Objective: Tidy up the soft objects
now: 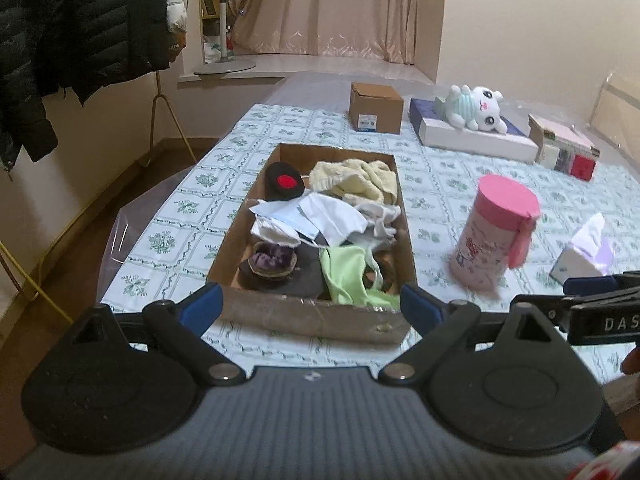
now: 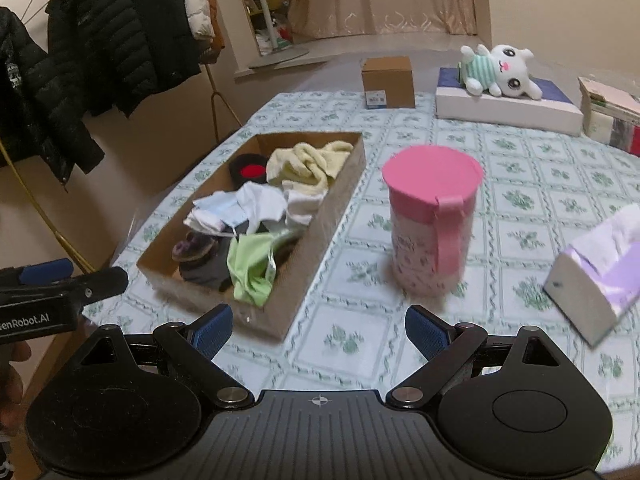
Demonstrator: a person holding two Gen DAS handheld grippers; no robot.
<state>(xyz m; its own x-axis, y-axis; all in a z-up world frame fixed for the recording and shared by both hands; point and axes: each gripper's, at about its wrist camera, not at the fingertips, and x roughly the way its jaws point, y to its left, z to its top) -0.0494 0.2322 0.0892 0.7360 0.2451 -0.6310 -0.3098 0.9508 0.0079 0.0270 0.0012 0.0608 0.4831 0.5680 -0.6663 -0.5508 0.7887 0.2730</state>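
Hovering at the near edge of the bench (image 1: 440,184), two hand-held tools face a shallow cardboard tray (image 1: 394,326) heaped with soft things. The left tool (image 1: 310,306) sits squarely before the tray's near short wall, its blue pads spread wide and holding nothing; the tray's long axis runs straight away from it, so the left hand looks the nearer. The right tool (image 2: 319,328), likewise spread and empty, is further right, with the tray ahead and to its left and a pink-lidded canister (image 2: 432,224) ahead to its right. In the tray: one pale yellow towel (image 1: 356,180) at the far end beside one black pad with a red spot (image 1: 284,182), a tangle of white cloths and a face mask (image 1: 316,218) in the middle, one purple piece (image 1: 272,260) and one green garment (image 1: 348,276) nearest. Elsewhere stand one plush rabbit (image 1: 478,106) on a flat white box (image 1: 476,140), one small brown carton (image 1: 376,108), and one tissue pack (image 2: 600,280).
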